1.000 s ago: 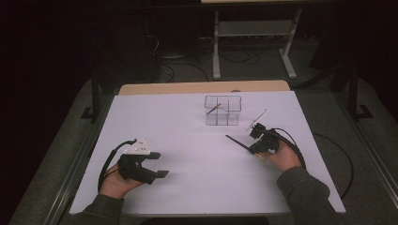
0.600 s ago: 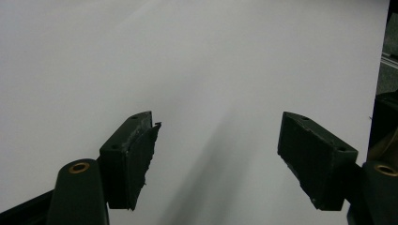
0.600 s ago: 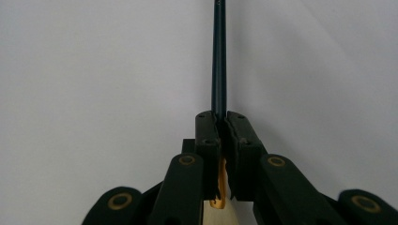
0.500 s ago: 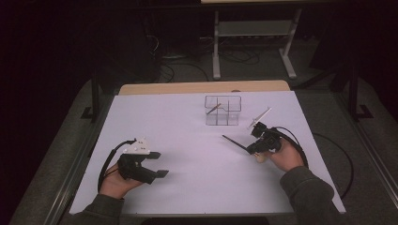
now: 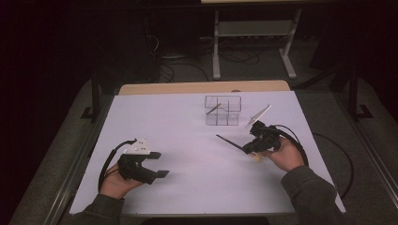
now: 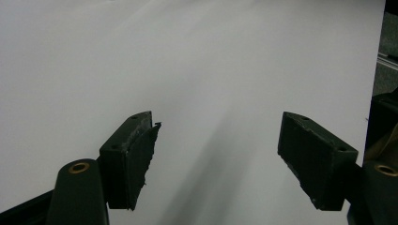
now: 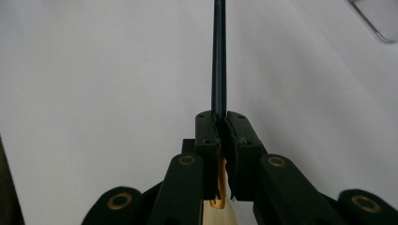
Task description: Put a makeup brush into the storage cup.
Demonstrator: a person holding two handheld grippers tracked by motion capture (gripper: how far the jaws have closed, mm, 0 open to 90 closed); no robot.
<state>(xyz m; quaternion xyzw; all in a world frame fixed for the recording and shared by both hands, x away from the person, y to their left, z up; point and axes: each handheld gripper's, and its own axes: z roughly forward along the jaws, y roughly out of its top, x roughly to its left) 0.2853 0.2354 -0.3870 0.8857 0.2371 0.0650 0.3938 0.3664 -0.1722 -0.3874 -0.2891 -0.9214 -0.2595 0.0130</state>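
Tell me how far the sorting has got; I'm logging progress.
Looks done: one thin pale stick leans in the clear plastic divided box. In hand: the right gripper is shut on a dark slim rod, pointing away over the white table. Left: a white stick lies beside the box; the left gripper is open with nothing between its fingers.

— What sits between the right gripper [image 7: 219, 123]'s black jaws?
— A thin dark stick with a pale wooden end [image 7: 219, 61] — pinched tight, pointing straight ahead over the white table surface [image 7: 94, 84].
— Anything else?
— A clear container's corner [image 7: 375, 21], top right.
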